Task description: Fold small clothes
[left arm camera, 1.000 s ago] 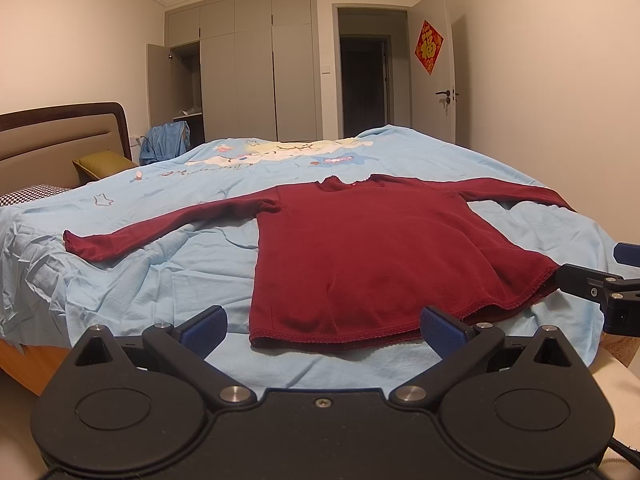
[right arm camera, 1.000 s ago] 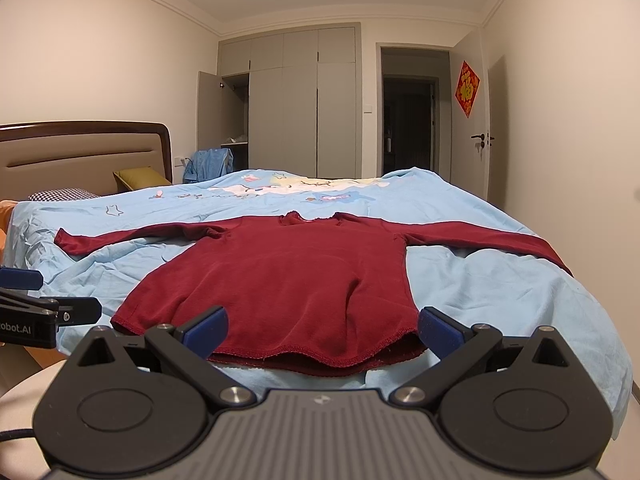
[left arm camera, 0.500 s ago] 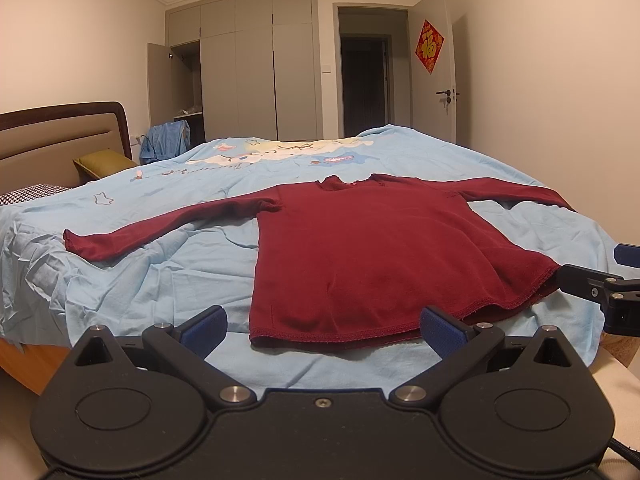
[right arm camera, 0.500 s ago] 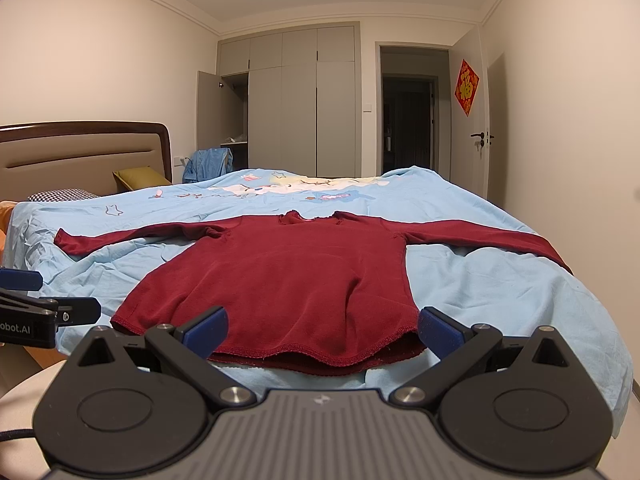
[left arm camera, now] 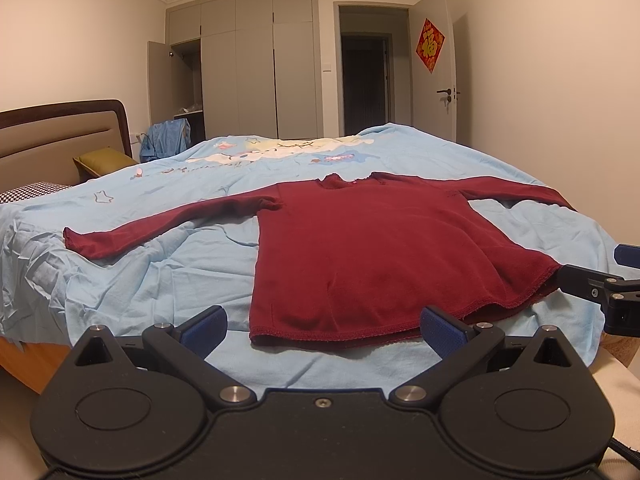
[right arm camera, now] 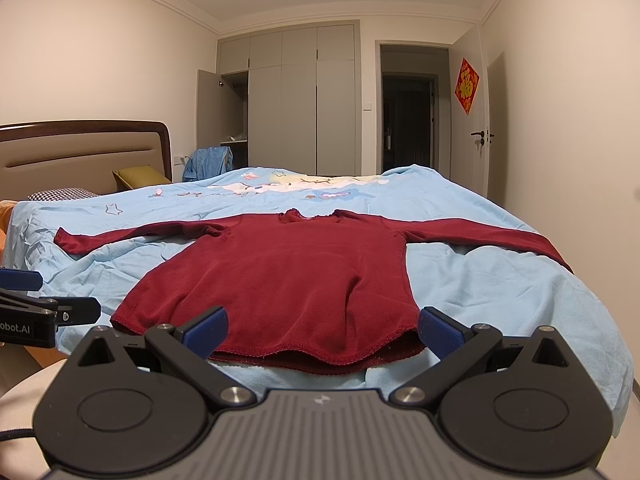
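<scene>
Red shirt (left arm camera: 372,256) lies flat, hem at bed (left arm camera: 160,264) edge; both tongs (left arm camera: 322,326) (right arm camera: 322,326) spread, short of it.

The red shirt (left arm camera: 372,248)'s right cuff is dropping out of sight over the bed (left arm camera: 160,264)'s far right edge.

We see the bed (left arm camera: 120,280), covered by a wrinkled light-blue sheet (right arm camera: 500,292) with a cartoon print beyond the fingers. Directly on it, ahead of both finger pairs, a dark red long-sleeved top (left arm camera: 372,248) lies flat, sleeves spread left and right, hem nearest the fingertips. Far left of the fingers, an olive cushion (left arm camera: 106,159) and a houndstooth pillow (right arm camera: 60,193) rest by the headboard (right arm camera: 84,152).
</scene>
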